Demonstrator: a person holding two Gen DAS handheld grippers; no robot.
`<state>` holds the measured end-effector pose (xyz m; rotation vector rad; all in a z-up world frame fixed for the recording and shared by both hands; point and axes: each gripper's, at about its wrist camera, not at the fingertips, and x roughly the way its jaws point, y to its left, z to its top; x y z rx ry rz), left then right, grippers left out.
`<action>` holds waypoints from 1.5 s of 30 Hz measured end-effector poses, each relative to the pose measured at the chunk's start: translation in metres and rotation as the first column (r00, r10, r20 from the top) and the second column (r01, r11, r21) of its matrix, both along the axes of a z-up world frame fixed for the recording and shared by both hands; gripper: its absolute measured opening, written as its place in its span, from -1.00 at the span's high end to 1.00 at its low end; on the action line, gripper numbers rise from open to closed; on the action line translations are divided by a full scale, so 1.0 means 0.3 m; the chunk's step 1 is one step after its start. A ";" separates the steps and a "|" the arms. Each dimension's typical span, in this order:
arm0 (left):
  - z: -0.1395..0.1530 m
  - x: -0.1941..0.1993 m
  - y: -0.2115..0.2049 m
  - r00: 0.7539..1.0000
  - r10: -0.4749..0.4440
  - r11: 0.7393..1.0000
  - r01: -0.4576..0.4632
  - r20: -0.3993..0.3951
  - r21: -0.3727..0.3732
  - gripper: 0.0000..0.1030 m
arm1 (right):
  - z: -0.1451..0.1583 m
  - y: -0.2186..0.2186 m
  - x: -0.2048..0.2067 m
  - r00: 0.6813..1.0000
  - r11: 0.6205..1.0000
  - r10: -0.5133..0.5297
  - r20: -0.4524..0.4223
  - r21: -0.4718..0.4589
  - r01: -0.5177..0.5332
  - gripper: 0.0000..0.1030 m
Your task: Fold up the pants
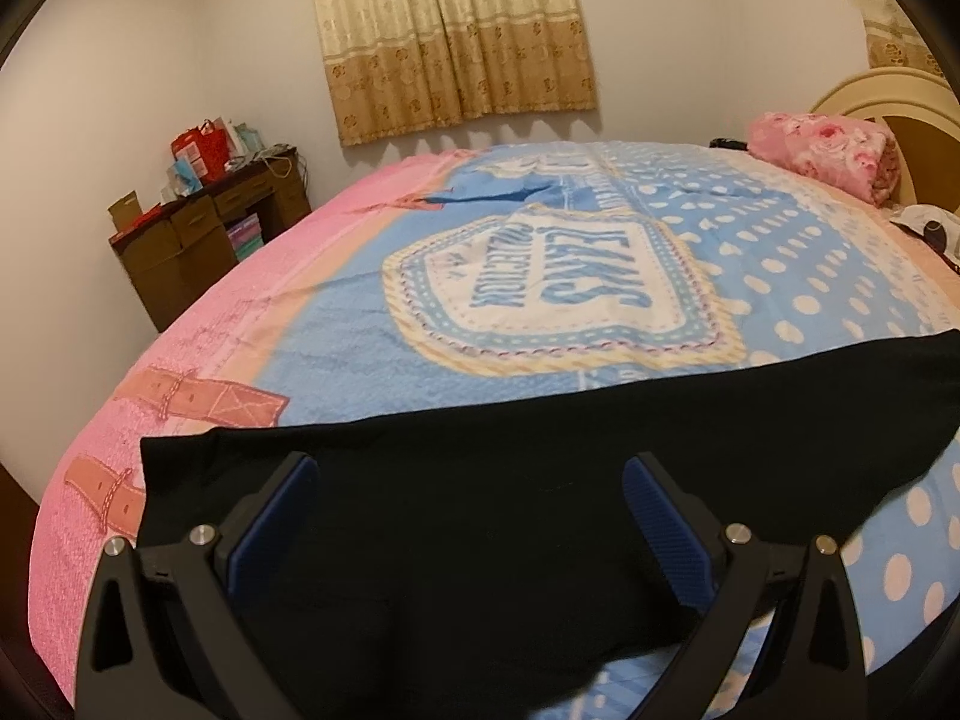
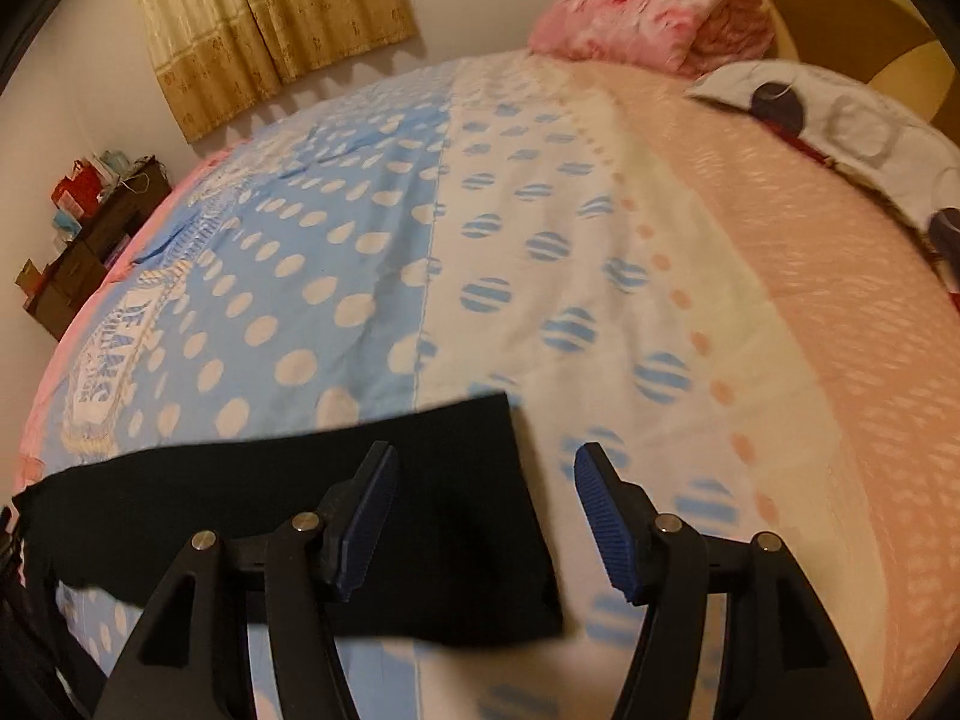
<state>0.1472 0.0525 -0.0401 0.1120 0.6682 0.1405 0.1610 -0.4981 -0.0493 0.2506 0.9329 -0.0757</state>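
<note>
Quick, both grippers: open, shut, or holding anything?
Left gripper: open, over the pants, gripping nothing.
Right gripper: open, over the pants' end, gripping nothing.

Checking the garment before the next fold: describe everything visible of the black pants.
The black pants are plain, dark, soft-looking fabric with no visible detail, lying flat as a long band across the near side of the patterned blanket. One end is cut square. Both grippers are above them with jaws open, nothing pinched; whether any pad touches the cloth cannot be told.
</note>
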 end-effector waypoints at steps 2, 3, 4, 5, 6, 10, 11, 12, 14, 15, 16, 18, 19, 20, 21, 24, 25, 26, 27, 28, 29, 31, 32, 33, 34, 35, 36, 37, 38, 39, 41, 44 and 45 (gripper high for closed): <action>0.003 0.007 0.027 1.000 0.003 1.000 -0.003 -0.002 -0.005 -1.00 | -0.024 -0.003 0.053 1.000 1.000 0.014 -0.013 0.022 -0.014 -0.21; 0.008 0.009 0.044 1.000 0.005 1.000 -0.005 0.000 -0.006 -1.00 | -0.038 -0.005 0.076 0.999 0.999 0.020 -0.026 0.034 -0.019 -0.21; 0.013 0.010 0.062 1.000 0.010 1.000 -0.010 0.003 -0.004 -1.00 | -0.054 -0.009 0.099 0.999 0.999 0.018 -0.038 0.041 -0.017 -0.21; 0.020 0.011 0.086 1.000 0.021 1.000 -0.021 0.007 0.001 -1.00 | -0.065 -0.009 0.115 0.999 0.999 0.024 -0.044 0.047 -0.022 -0.21; 0.025 0.010 0.112 0.999 0.031 0.999 -0.031 0.008 0.008 -1.00 | -0.076 -0.003 0.130 0.998 0.998 0.043 -0.055 0.052 -0.040 -0.21; 0.027 0.006 0.242 0.996 0.093 0.995 -0.092 -0.016 0.032 -1.00 | -0.102 0.028 0.140 0.994 0.996 0.083 -0.066 0.016 -0.082 0.21; 0.021 0.002 0.271 0.994 0.107 0.994 -0.106 -0.024 0.032 -1.00 | -0.102 0.030 0.135 0.994 0.996 0.089 -0.060 0.013 -0.088 0.50; 0.016 -0.001 0.298 0.992 0.120 0.992 -0.119 -0.033 0.032 -1.00 | -0.104 0.025 0.131 0.994 0.995 0.097 -0.050 0.040 -0.095 0.58; 0.002 -0.012 0.355 0.987 0.150 0.988 -0.149 -0.050 0.035 -1.00 | -0.106 0.016 0.121 0.993 0.990 0.109 -0.034 0.090 -0.106 0.71; -0.005 -0.019 0.375 0.985 0.163 0.986 -0.161 -0.057 0.037 -1.00 | -0.105 0.019 0.116 0.993 0.990 0.116 -0.029 0.087 -0.113 0.72; -0.014 -0.024 0.399 0.983 0.172 0.985 -0.170 -0.065 0.035 -1.00 | -0.103 0.022 0.113 0.993 0.990 0.117 -0.024 0.088 -0.114 0.74; -0.034 -0.031 0.446 0.978 0.193 0.981 -0.191 -0.084 0.038 -1.00 | -0.090 0.030 0.106 0.993 0.990 0.115 -0.007 0.084 -0.114 0.76; -0.040 -0.033 0.465 0.976 0.200 0.979 -0.197 -0.088 0.041 -1.00 | -0.079 0.034 0.104 0.994 0.991 0.113 0.005 0.074 -0.113 0.76; -0.052 -0.031 0.495 0.973 0.210 0.977 -0.207 -0.096 0.043 -1.00 | -0.065 0.038 0.100 0.994 0.992 0.110 0.021 0.064 -0.111 0.76; -0.059 -0.026 0.510 0.971 0.216 0.976 -0.213 -0.105 0.042 -1.00 | -0.052 0.041 0.096 0.993 0.992 0.108 0.036 0.061 -0.110 0.76; -0.071 -0.018 0.576 0.965 0.231 0.973 -0.230 -0.124 0.023 -1.00 | -0.028 0.054 0.093 0.993 0.994 0.105 0.058 0.016 -0.106 0.76; -0.071 -0.015 0.594 0.965 0.231 0.973 -0.231 -0.128 0.015 -1.00 | -0.028 0.058 0.094 0.993 0.994 0.107 0.056 0.009 -0.107 0.76; -0.071 -0.008 0.611 0.964 0.231 0.973 -0.233 -0.131 0.004 -1.00 | -0.031 0.059 0.094 0.993 0.994 0.106 0.053 0.007 -0.107 0.76; -0.073 0.000 0.622 0.965 0.224 0.974 -0.227 -0.139 -0.008 -1.00 | -0.035 0.059 0.095 0.993 0.994 0.104 0.050 0.005 -0.105 0.76; -0.076 0.016 0.635 0.965 0.213 0.976 -0.219 -0.153 -0.022 -1.00 | -0.038 0.060 0.098 0.994 0.995 0.103 0.048 0.002 -0.103 0.76; -0.075 0.026 0.643 0.963 0.215 0.975 -0.221 -0.161 -0.020 -1.00 | -0.042 0.058 0.097 0.994 0.995 0.101 0.047 0.000 -0.102 0.76; -0.072 0.051 0.668 0.960 0.230 0.972 -0.234 -0.158 -0.005 -1.00 | -0.051 0.058 0.100 0.994 0.995 0.100 0.041 -0.003 -0.099 0.76; -0.068 0.060 0.678 0.960 0.231 0.972 -0.234 -0.159 -0.004 -1.00 | -0.056 0.057 0.098 0.994 0.995 0.099 0.038 -0.004 -0.099 0.76; -0.066 0.075 0.694 0.960 0.230 0.972 -0.234 -0.161 -0.006 -1.00 | -0.060 0.057 0.101 0.994 0.995 0.100 0.035 -0.006 -0.100 0.76; -0.066 0.096 0.712 0.959 0.228 0.972 -0.233 -0.167 -0.013 -1.00 | -0.063 0.057 0.100 0.994 0.995 0.100 0.033 -0.008 -0.099 0.76; -0.067 0.111 0.724 0.959 0.228 0.972 -0.235 -0.170 -0.018 -1.00 | -0.066 0.058 0.101 0.995 0.995 0.100 0.032 -0.009 -0.099 0.76; -0.069 0.126 0.738 0.957 0.230 0.971 -0.238 -0.175 -0.025 -1.00 | -0.069 0.057 0.105 0.995 0.995 0.099 0.030 -0.009 -0.099 0.76; -0.076 0.147 0.751 0.957 0.222 0.972 -0.233 -0.187 -0.039 -1.00 | -0.071 0.056 0.105 0.995 0.995 0.098 0.030 -0.008 -0.097 0.76; -0.083 0.161 0.756 0.956 0.217 0.973 -0.229 -0.196 -0.039 -0.99 | -0.074 0.056 0.106 0.995 0.995 0.096 0.029 -0.007 -0.096 0.76; -0.090 0.174 0.760 0.955 0.215 0.974 -0.226 -0.203 -0.033 -0.98 | -0.077 0.058 0.109 0.995 0.995 0.095 0.027 -0.007 -0.095 0.76; -0.106 0.196 0.768 0.954 0.203 0.976 -0.215 -0.220 -0.030 -0.89 | -0.084 0.063 0.115 0.995 0.995 0.097 0.021 -0.012 -0.097 0.76; -0.127 0.215 0.785 0.954 0.179 0.977 -0.202 -0.243 -0.073 -0.64 | -0.092 0.066 0.120 0.995 0.995 0.101 0.013 -0.018 -0.100 0.76; -0.131 0.218 0.786 0.956 0.163 0.979 -0.187 -0.245 -0.082 -0.58 | -0.096 0.064 0.124 0.995 0.995 0.101 0.011 -0.019 -0.100 0.76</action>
